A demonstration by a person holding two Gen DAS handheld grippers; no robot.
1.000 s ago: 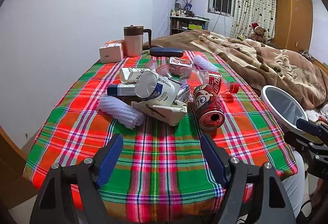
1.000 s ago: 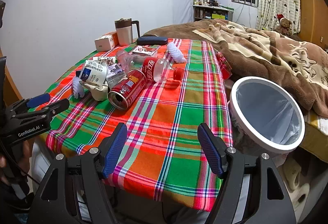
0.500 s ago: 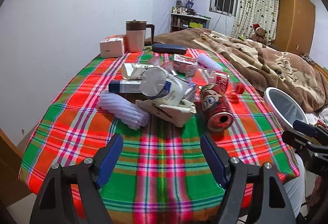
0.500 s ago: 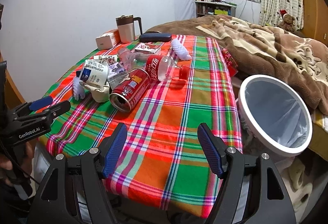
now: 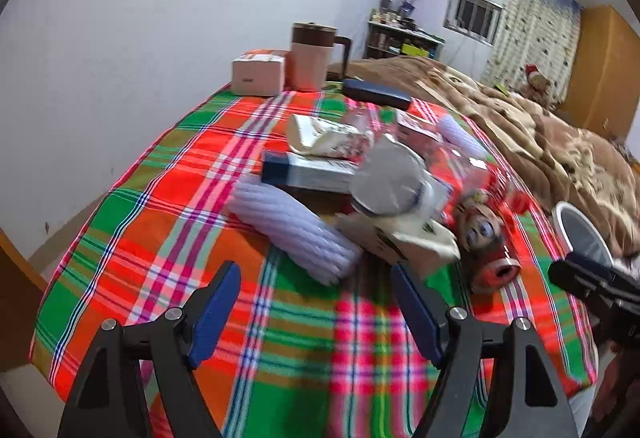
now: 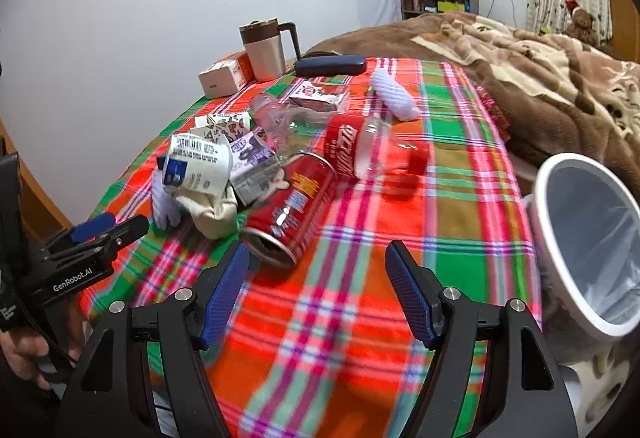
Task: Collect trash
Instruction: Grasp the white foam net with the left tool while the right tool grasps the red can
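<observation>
Two grippers hang over the near edge of the worktop (image 6: 472, 197), which is covered with a red and green plaid cloth, and both have their jaws wide apart with nothing between them. The left gripper (image 5: 316, 302) points at a white ribbed roll (image 5: 292, 226) lying just ahead of its fingers, not touching them. Behind this roll is a pile of trash: a blue and white carton (image 5: 308, 171), a crumpled paper pack (image 5: 328, 137) and a white cup (image 5: 394, 183) lying on its side on a beige wrapper (image 5: 404, 242). The right gripper (image 6: 318, 286) is near a red can (image 6: 296, 205) lying on its side, with the open end just ahead of the left finger. Beyond the can lies a clear bottle with red label (image 6: 356, 147). A white-rimmed bin (image 6: 560, 258) with a plastic liner stands beside the worktop, to the right of this gripper, and its lower part is cut off. In the left wrist view the trash is blurred, so the prints are hard to read. At the far end stand a mug (image 6: 266, 49), a small box (image 6: 224, 75) and a dark case (image 6: 332, 65).
</observation>
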